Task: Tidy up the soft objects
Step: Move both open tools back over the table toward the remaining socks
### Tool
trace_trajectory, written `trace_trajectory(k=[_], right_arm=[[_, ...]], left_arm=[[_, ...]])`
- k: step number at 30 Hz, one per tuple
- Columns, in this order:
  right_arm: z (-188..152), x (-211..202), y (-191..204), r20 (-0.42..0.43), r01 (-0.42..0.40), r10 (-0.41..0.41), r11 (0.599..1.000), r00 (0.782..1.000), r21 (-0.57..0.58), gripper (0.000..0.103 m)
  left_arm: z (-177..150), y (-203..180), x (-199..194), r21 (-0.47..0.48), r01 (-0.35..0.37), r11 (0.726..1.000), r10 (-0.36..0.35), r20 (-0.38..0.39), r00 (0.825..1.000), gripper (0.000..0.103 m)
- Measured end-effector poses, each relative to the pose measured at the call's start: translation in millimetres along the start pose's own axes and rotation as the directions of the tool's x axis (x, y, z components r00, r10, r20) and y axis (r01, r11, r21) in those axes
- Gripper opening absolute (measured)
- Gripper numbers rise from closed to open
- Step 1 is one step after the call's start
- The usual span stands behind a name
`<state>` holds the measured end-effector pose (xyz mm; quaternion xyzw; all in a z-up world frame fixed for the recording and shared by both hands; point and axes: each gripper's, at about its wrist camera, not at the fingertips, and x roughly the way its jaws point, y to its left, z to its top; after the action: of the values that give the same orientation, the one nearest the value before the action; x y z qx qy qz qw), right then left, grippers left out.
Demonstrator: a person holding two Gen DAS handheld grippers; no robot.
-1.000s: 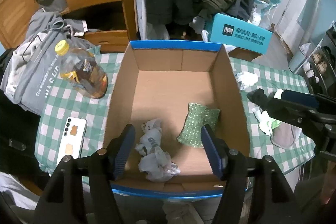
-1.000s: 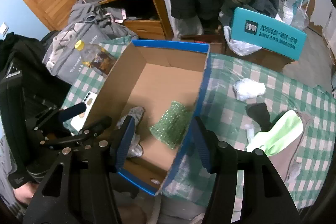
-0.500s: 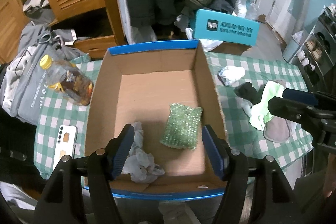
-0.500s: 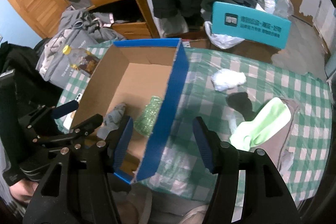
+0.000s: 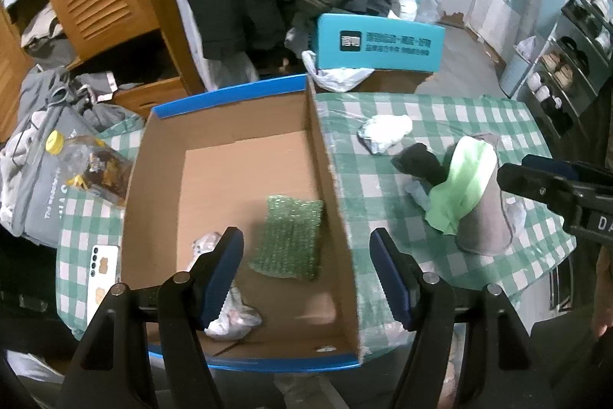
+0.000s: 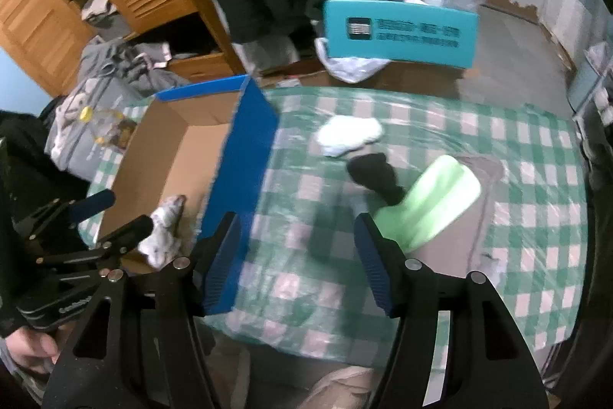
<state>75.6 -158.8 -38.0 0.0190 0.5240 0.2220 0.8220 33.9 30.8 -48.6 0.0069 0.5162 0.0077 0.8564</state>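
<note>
An open cardboard box with blue rims stands on the checked table; it also shows in the right wrist view. In it lie a green sponge and a crumpled grey-white cloth. On the table to the right lie a white cloth, a black sock, a light green cloth and a grey cloth. My left gripper is open and empty above the box's front edge. My right gripper is open and empty above the table, in front of the black sock.
A bottle with a yellow cap and a phone lie left of the box. A teal box and hanging coats stand behind the table. Grey clothes pile at the left. The table's front edge is close below both grippers.
Both grippers have swung to the right; the box has slid left in both views and the cloths on the table have come nearer the middle. Both stay open.
</note>
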Motion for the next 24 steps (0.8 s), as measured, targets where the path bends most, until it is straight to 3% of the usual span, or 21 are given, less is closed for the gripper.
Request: trace_trajectory(k=[21,24], right_arm=[[-19.1,-9.3,-82.5,-0.005,0.125,-0.125,0.988,0.992,0.089,0.062],[-23.7,-6.5,-96.4,-0.019,0.150,-0.149,0.983,0.989,0.102,0.062]], left_arm=[[12.5,-74.4,43.4,0.078,0.047,0.996,-0.039,-0.100,0.994,0.073],[14.0,-83.8,51.4,0.088,0.051,0.995,-0.041,-0.116,0.992,0.078]])
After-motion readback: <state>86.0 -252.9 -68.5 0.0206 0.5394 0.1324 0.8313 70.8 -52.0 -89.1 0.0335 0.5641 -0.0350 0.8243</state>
